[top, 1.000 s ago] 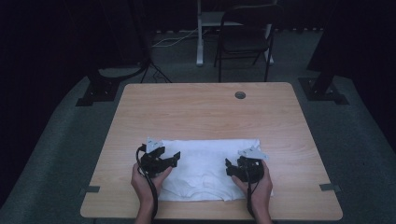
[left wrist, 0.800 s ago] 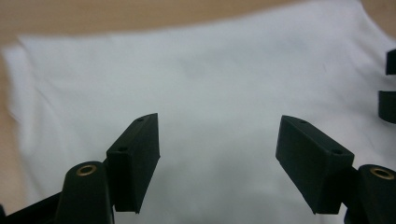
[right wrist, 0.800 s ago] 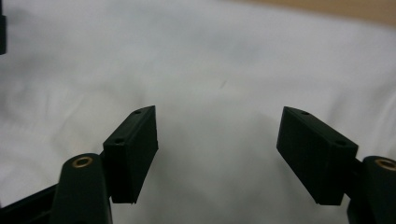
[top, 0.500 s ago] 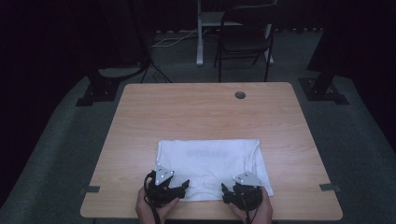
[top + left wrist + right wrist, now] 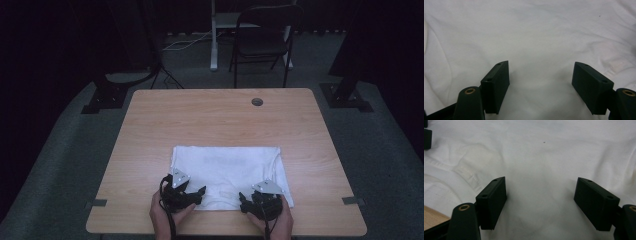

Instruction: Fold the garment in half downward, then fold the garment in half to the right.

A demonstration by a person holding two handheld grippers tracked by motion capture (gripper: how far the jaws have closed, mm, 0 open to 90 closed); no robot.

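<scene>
White shirt (image 5: 227, 170) lies folded flat on the bench (image 5: 210, 120), near edge toward you. Left gripper (image 5: 192, 192) & right gripper (image 5: 252, 200) both released, jaws wide, nothing pinched, hovering over the hem, prob. ready for the next fold.

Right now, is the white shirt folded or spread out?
Folded. The white shirt lies as a compact rectangle on the table, no sleeves sticking out, and the right gripper view shows a seamed layer doubled over on top.

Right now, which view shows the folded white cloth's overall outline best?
The high view: the whole white cloth lies as a rectangle on the table, all edges visible. The left gripper view gives close-up wrinkled fabric; the right gripper view shows a stitched seam and a sliver of table.
</scene>
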